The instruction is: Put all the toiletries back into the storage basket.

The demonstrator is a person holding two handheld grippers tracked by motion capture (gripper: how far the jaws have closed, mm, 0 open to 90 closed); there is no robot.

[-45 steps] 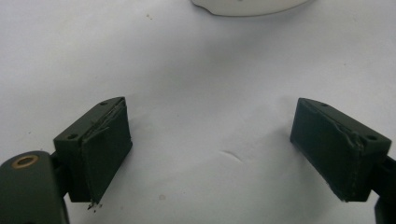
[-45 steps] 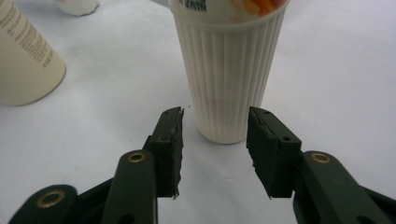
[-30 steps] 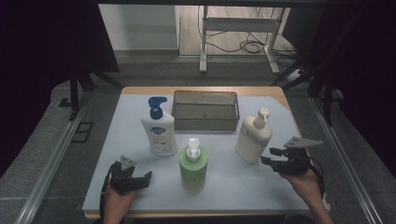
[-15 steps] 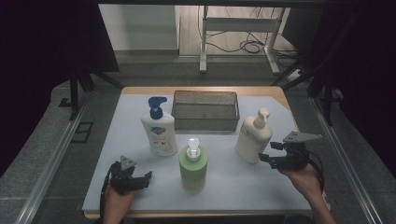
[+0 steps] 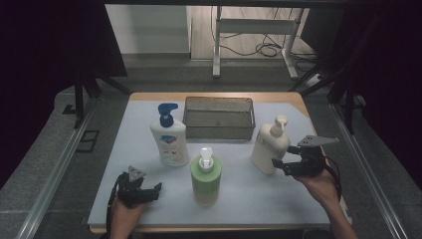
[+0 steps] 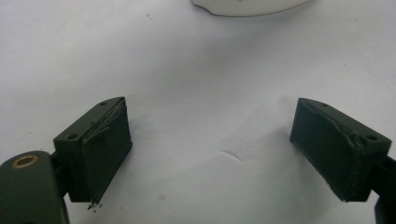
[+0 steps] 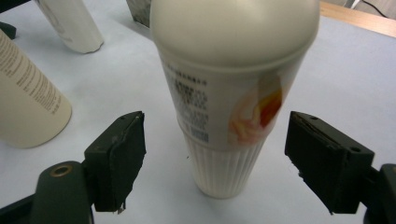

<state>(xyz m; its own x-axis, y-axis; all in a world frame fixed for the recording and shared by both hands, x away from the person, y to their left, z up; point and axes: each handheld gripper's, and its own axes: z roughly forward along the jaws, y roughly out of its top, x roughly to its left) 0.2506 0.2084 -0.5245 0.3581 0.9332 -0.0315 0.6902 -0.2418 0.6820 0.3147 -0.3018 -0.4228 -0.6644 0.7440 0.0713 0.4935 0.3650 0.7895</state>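
Cream pump bottle: upright on the counter, right side, just in front of the wire basket.

Right gripper: level beside the cream bottle; jaws have just been opening. The right gripper view shows what the high view hides: the bottle stands between the pads, clear of both, its printed label and ribbed base readable.

Left gripper: resting near the front edge, released; its own view shows jaws spread over bare cloth.

Also on the counter: green bottle, white bottle with blue pump.
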